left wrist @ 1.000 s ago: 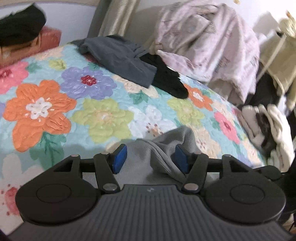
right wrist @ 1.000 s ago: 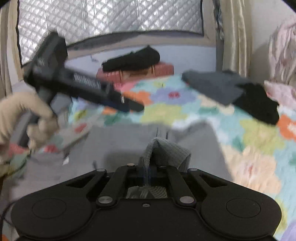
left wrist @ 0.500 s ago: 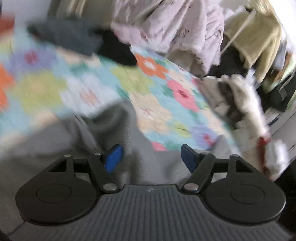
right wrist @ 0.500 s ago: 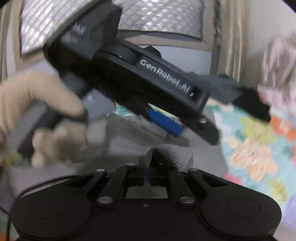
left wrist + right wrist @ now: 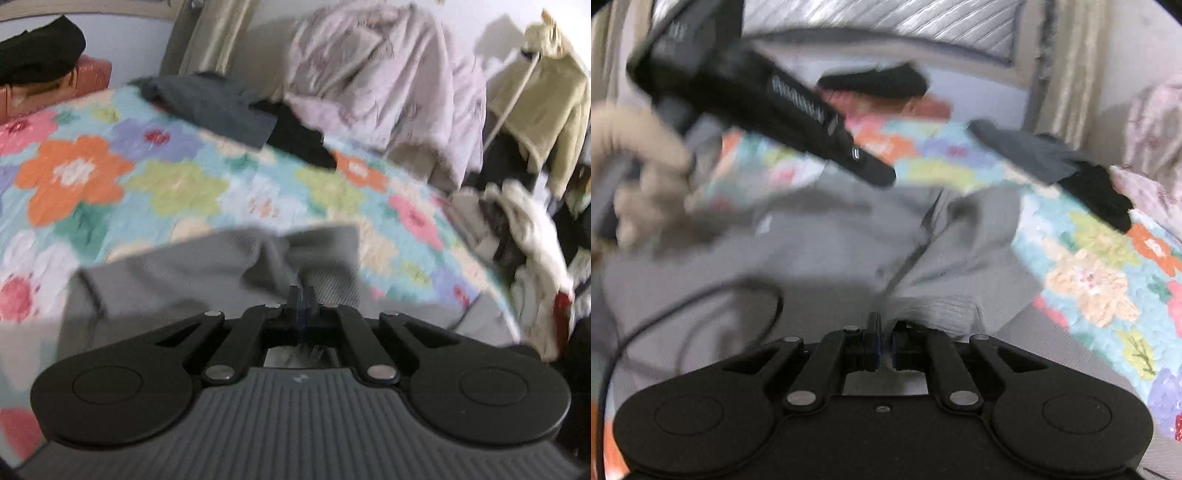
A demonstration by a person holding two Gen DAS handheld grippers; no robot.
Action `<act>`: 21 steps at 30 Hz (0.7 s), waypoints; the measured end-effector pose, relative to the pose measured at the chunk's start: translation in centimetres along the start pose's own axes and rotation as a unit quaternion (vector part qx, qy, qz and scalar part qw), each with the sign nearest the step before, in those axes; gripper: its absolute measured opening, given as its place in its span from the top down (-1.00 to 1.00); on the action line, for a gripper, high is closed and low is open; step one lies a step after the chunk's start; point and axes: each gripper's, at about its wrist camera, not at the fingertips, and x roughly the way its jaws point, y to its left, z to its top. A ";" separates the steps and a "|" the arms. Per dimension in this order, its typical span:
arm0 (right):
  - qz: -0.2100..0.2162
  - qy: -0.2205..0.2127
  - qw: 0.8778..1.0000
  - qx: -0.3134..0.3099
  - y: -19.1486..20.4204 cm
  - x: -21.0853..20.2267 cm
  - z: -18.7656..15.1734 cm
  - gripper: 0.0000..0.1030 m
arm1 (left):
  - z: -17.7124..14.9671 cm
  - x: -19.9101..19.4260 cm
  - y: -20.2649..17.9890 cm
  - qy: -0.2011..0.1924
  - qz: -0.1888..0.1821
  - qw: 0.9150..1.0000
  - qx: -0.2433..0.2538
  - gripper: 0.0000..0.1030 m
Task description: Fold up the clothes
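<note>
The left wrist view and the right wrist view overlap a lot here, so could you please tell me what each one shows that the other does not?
Only the left wrist view shows the beige jacket on a hanger and the white clothes heap past the bed's edge. Only the right wrist view shows the left claw from outside, the gloved hand holding it, and the quilted silver window cover. Both show the grey garment, the floral bedspread and the dark grey cloth on it.

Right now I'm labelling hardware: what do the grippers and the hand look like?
Both grippers, left gripper and right gripper, are matte black with blue pads and silver rivets. The left hand wears a beige glove; a black cable trails.
</note>
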 end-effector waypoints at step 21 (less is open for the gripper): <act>0.062 -0.051 0.930 0.359 -5.4 -7.3 -2.1 -0.07 | 0.8 5.1 -3.3 0.083 -0.068 0.990 0.089 0.10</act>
